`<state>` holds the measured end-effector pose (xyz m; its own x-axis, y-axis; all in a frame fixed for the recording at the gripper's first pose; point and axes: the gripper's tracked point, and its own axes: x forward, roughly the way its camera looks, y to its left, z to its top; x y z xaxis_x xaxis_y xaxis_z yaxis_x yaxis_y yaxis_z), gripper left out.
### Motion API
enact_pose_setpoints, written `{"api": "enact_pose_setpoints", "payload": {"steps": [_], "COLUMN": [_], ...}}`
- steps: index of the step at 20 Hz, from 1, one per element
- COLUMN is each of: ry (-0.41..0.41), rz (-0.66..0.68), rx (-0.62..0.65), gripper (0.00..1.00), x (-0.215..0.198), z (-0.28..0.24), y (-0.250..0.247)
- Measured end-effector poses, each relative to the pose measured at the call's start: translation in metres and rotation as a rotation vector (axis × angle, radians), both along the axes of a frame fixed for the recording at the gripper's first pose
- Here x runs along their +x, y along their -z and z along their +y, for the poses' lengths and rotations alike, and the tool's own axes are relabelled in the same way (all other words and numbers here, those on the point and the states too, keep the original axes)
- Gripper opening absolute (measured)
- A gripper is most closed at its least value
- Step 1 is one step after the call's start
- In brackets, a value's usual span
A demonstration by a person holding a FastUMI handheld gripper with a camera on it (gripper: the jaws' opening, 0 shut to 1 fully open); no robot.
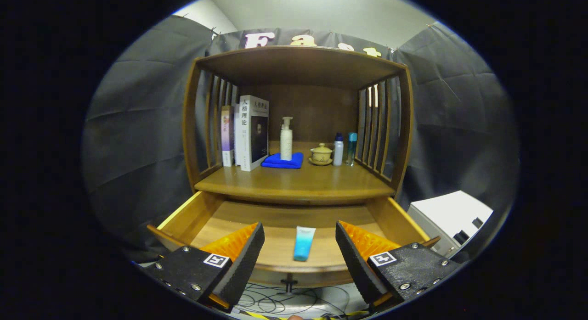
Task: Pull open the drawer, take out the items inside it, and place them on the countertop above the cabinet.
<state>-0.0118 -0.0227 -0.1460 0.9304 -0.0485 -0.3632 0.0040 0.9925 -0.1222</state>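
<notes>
Drawer (193, 219) open, one tube (304, 243), jaws apart.

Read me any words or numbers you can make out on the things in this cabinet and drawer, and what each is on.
"人格理论": on the white book, on its cover and spine.
Purple book, spine: too small to read.
Blue tube in the open drawer, between the open gripper's fingers: print blurred.
Pump bottle: nothing legible.

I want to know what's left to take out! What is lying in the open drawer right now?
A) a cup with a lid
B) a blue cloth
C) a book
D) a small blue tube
D: a small blue tube lies alone in the open drawer, between the open gripper fingers; the rest sit up on the countertop.
</notes>
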Motion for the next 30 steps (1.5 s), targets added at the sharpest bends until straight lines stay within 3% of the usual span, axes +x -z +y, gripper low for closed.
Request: {"api": "enact_pose_setpoints", "payload": {"steps": [4,10,13,21,30], "ry": [0.095,0.209,0.228,0.239,0.288], "rz": [0.173,0.378,0.487,0.704,0.824], "rx": [-0.065,0.084,0.175,0.151,0.135], "gripper": [0.95,0.95,0.95,0.95,0.91], "x": [0.029,0.063,0.068,0.073,0.067], "z": [-0.021,-0.025,-0.014,-0.01,-0.017], "y": [0.013,0.064,0.097,0.16,0.191]}}
